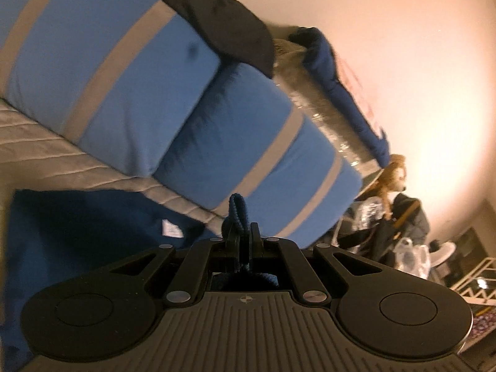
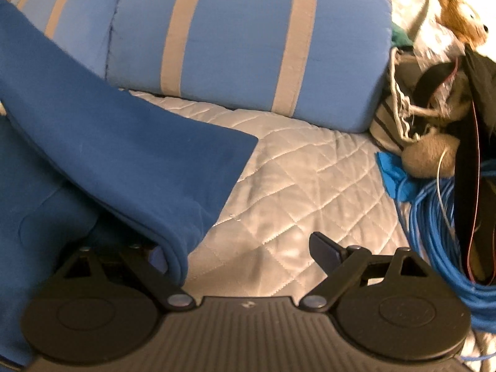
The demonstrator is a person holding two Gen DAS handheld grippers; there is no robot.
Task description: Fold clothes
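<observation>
A dark blue garment (image 2: 117,142) lies partly on a bed covered by a pale quilted bedspread (image 2: 294,179). Behind it lies rolled blue bedding with grey stripes (image 2: 248,40).

In the left wrist view, the left gripper (image 1: 243,232) has its fingers (image 1: 255,232) closed together, pinching a small ribbed edge of the dark blue fabric that pokes up between them. More of the garment, with a white label (image 1: 170,228) showing, spreads below and to the left on the bed.

In the right wrist view, the right gripper (image 2: 245,254) has its fingers spread wide. A folded-over flap of the garment drapes across the left finger, hiding it; whether the cloth rests on it or just passes in front cannot be told. The right finger (image 2: 324,249) hangs bare over the bedspread. Nothing is pinched here.

The step in hand appears to be carrying one edge of the garment across to make a fold. To do it well, the left grip should stay firm while the cloth is drawn over evenly, kept taut enough to avoid wrinkles. The open right gripper probably needs to take hold of the matching edge so both corners travel together and the fold lands square.

To the right, a coil of blue cable (image 2: 434,217) and a plush toy (image 2: 462,15) sit clear of the fold.
</observation>
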